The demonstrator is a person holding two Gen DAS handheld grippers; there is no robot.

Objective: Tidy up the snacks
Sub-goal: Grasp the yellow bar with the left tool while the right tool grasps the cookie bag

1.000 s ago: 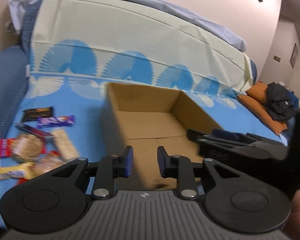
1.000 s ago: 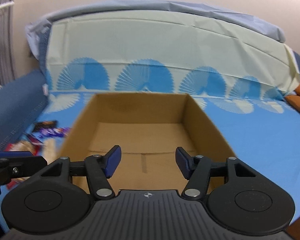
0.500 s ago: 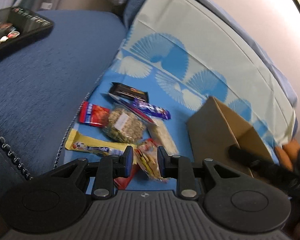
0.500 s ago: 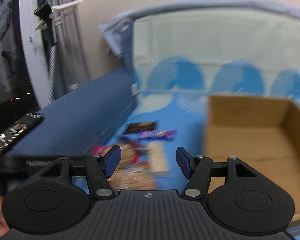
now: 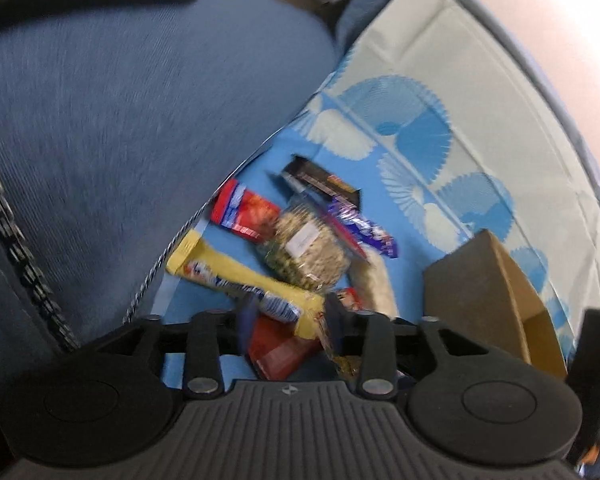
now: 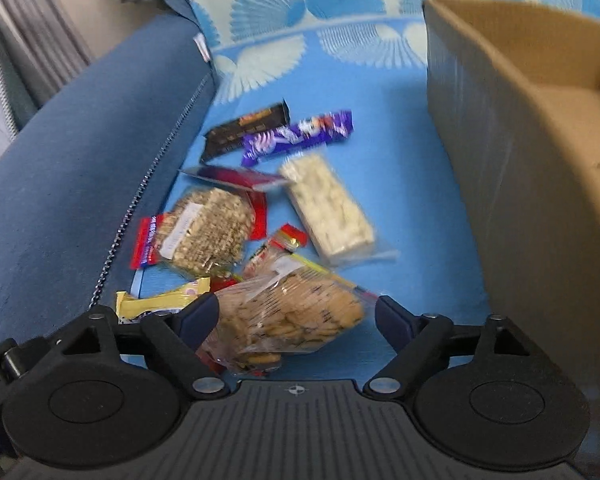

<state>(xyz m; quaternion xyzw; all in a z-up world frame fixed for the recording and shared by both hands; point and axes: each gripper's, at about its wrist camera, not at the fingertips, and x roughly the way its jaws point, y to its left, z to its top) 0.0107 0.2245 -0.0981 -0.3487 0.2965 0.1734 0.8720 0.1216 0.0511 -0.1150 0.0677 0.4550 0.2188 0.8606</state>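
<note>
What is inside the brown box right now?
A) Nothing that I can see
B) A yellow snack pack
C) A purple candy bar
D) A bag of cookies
A: the part of the cardboard box that shows holds only bare cardboard, while the purple candy bar, the bag of cookies and the yellow snack pack all lie on the blue cover outside it.

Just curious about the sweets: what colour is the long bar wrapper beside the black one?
Purple with white and red print; the purple bar wrapper shows best in the right wrist view.
</note>
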